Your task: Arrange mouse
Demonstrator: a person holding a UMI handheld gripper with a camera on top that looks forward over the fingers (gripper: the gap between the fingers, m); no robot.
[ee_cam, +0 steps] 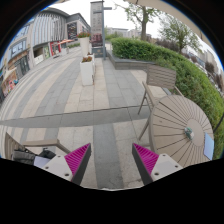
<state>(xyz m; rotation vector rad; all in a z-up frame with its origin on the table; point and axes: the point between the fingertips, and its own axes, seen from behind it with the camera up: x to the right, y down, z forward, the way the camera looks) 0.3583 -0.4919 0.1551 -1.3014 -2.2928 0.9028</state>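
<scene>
Mouse unseen; gripper (112,160) open above pavement (100,100), beside table (185,130).

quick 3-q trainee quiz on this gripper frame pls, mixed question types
1. True or false: the gripper has its fingers apart, with nothing between the pink pads.
2. Which thing stands nearest the fingers? A) the round slatted wooden table B) the hedge C) the buildings
3. Fill in: beyond the table, beside the hedge, stands a wooden ____.

Key:
1. True. Only paving shows in the gap.
2. A. The table is just ahead of one finger, off to the side; hedge and buildings lie far beyond.
3. chair. No mouse can be seen in this view.
</scene>
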